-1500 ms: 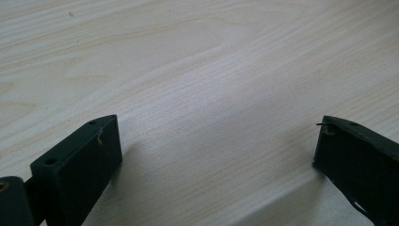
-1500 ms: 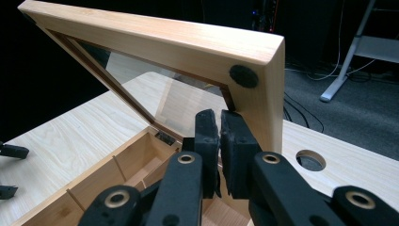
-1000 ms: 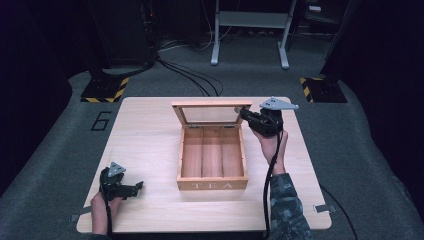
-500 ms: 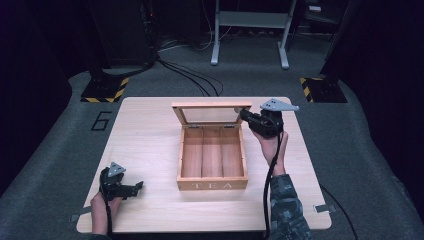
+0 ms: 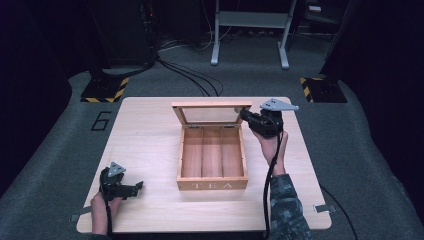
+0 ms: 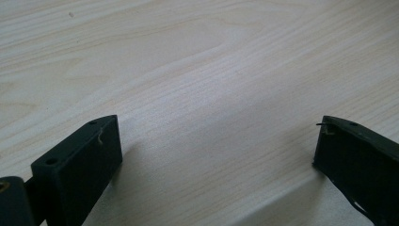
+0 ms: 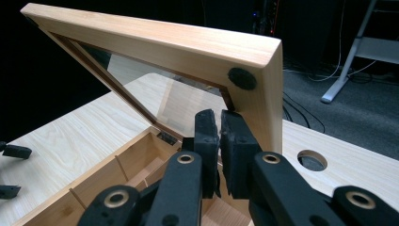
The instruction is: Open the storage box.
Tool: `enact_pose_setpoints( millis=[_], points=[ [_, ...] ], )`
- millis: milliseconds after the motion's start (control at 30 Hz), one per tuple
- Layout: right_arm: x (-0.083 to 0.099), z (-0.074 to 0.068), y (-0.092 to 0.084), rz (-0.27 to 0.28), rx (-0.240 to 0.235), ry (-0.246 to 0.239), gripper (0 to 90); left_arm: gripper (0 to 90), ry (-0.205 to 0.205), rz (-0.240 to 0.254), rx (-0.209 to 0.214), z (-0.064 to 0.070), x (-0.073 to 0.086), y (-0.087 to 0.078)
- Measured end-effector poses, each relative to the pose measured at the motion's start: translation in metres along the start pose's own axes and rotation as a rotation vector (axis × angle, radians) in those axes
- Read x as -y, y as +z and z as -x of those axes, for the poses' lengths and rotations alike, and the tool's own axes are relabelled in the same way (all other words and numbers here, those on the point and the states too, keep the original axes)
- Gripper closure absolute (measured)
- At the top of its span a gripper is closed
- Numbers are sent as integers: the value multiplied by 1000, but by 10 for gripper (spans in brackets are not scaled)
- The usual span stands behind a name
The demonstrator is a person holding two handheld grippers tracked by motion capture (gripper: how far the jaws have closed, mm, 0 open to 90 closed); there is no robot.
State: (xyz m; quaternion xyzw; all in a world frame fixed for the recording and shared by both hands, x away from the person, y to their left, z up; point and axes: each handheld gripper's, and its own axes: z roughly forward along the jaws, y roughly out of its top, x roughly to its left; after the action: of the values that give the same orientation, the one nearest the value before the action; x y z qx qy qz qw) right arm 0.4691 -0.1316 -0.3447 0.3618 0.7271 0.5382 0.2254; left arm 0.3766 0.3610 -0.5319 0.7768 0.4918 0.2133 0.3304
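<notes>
- High view: wooden tea box [image 5: 212, 160] sits mid-worktop [image 5: 150, 130], "TEA" on its front wall, three bare compartments inside.
- Lid [image 5: 211, 113] is hinged at the 12 o'clock edge of the box and stands raised, glass pane in a wood frame.
- Right tool [image 5: 246, 115] is at the lid's 3 o'clock corner, right hand [image 5: 272, 145] behind it at about 5 o'clock, black cable trailing toward 6 o'clock along a camouflage sleeve [image 5: 286, 207].
- Left tool [image 5: 136, 188] rests at about 8 o'clock from the box, well apart from it, near the worktop's front-left corner, held by the left hand [image 5: 102, 207]; jaws look spread.
- Floor beyond 12 o'clock: grey carpet, black cables [image 5: 190, 75], a grey metal stand [image 5: 250, 30], and a "6" marked at about 10 o'clock off the worktop.
- Left gripper view: left tool [image 6: 216, 141] has jaws wide apart, nothing between them, bare pale woodgrain of the worktop [image 6: 197, 70] just below.
- Right gripper view: right tool [image 7: 220, 127] has jaws pressed together, right up against the lid [image 7: 155, 42] frame at the corner with the black round bumper [image 7: 242, 78]. Can't tell whether wood is pinched between them or they just touch the frame.
- Same view: box compartments at 7 o'clock below the jaws, a round hole [image 7: 313, 160] in the worktop at 3 o'clock.
</notes>
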Motion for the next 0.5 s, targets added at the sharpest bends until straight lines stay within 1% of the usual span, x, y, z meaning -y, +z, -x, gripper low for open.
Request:
enact_pose_setpoints(
  millis=[500],
  points=[
    [-1, 0, 0, -7, 1, 1, 853, 11, 2, -3, 1, 0, 0, 0]
  ],
)
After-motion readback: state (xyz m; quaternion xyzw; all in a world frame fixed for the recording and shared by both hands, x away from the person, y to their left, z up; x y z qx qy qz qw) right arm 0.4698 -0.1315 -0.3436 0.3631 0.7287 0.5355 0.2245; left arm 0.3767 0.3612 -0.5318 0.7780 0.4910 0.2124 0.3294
